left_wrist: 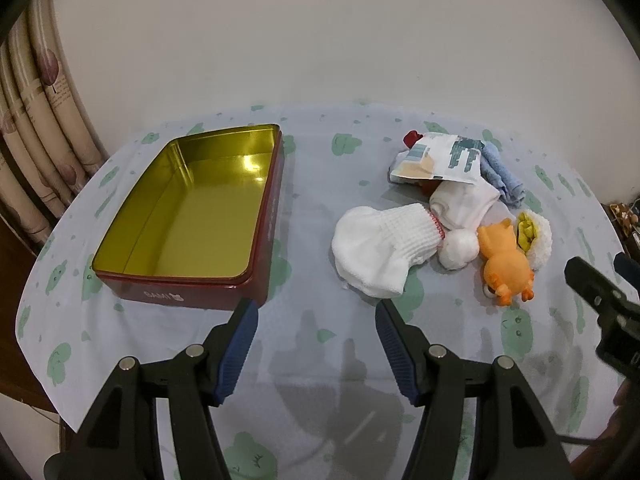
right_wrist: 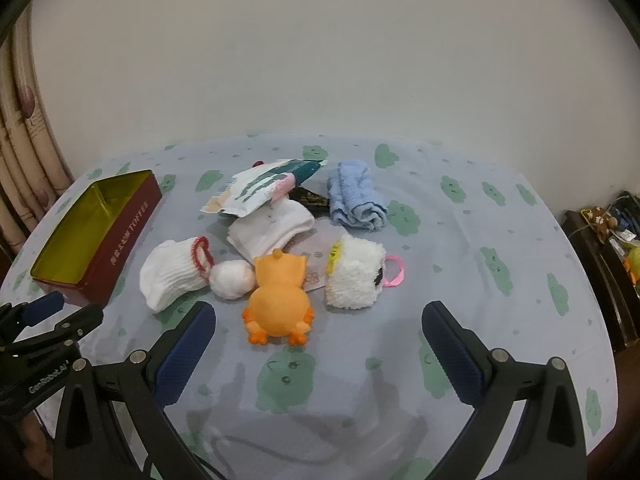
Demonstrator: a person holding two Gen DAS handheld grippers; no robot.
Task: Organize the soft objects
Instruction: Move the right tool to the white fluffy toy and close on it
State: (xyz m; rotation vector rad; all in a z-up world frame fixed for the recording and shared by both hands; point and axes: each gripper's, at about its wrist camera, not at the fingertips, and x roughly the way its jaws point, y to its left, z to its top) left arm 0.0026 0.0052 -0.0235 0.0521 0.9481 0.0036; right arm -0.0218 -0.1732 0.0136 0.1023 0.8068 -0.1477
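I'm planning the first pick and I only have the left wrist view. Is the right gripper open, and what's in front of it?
Observer: The right gripper is open and holds nothing. The orange toy lies just ahead of it on the cloth.
Operator: Is anything attached to the fluffy white thing on the side I can't see?
Observer: Yes, a pink ribbon loop sticks out from the right side of the fluffy white pouch.
Operator: What's printed on the tin's long side?
Observer: The side of the red tin has a line of characters ending in the word TOFFEE.
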